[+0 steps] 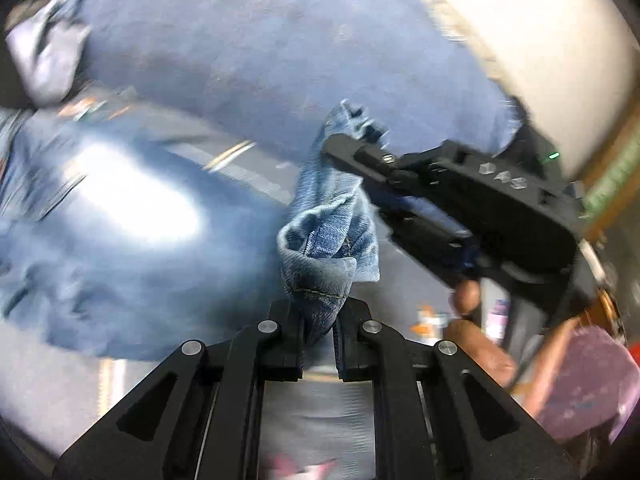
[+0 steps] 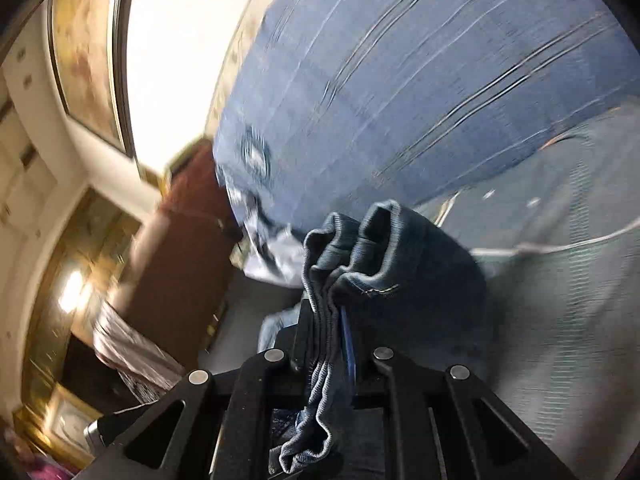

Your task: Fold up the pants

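currently, my view:
left gripper: i am pinching a bunched hem of the jeans.
right gripper: i am clamping gathered denim folds.
jeans: hanging between both grippers above the blue bed.

Between my jaws the pants are faded blue denim with tan stitching along the hem. My left gripper and right gripper are matte black with silver pins. Beyond my jaws spreads a blue bedsheet crossed by thin pale lines.
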Demonstrator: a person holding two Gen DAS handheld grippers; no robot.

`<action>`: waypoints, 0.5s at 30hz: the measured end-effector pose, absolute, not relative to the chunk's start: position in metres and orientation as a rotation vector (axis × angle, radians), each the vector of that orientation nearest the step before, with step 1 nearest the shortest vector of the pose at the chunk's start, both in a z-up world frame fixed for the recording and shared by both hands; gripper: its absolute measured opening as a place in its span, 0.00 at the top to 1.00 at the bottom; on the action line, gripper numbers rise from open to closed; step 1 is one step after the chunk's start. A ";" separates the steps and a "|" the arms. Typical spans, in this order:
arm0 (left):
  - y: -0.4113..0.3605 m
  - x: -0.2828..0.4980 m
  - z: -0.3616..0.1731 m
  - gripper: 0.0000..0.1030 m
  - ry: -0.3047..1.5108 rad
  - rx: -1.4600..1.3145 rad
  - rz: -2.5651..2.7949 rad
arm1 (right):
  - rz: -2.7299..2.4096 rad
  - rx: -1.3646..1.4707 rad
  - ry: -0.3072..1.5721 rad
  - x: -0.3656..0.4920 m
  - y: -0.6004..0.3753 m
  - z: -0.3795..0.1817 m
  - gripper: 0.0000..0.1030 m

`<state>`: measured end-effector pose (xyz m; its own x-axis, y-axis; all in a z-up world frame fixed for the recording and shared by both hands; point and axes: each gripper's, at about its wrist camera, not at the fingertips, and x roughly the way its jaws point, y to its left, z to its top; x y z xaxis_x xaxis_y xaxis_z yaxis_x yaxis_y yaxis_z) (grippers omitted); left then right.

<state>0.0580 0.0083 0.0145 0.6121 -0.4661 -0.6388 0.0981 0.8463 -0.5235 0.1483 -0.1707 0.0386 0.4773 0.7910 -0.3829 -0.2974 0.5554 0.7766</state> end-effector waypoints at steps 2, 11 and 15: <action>0.026 0.068 -0.018 0.91 0.972 -0.517 -0.251 | 0.720 0.634 0.912 0.157 -0.143 0.020 0.83; 0.058 0.064 -0.037 0.91 1.031 -0.632 -0.158 | 0.517 0.628 0.995 0.158 -0.175 -0.009 0.65; 0.062 0.061 -0.038 0.91 1.051 -0.619 -0.155 | 0.549 0.604 0.930 0.154 -0.175 0.005 0.65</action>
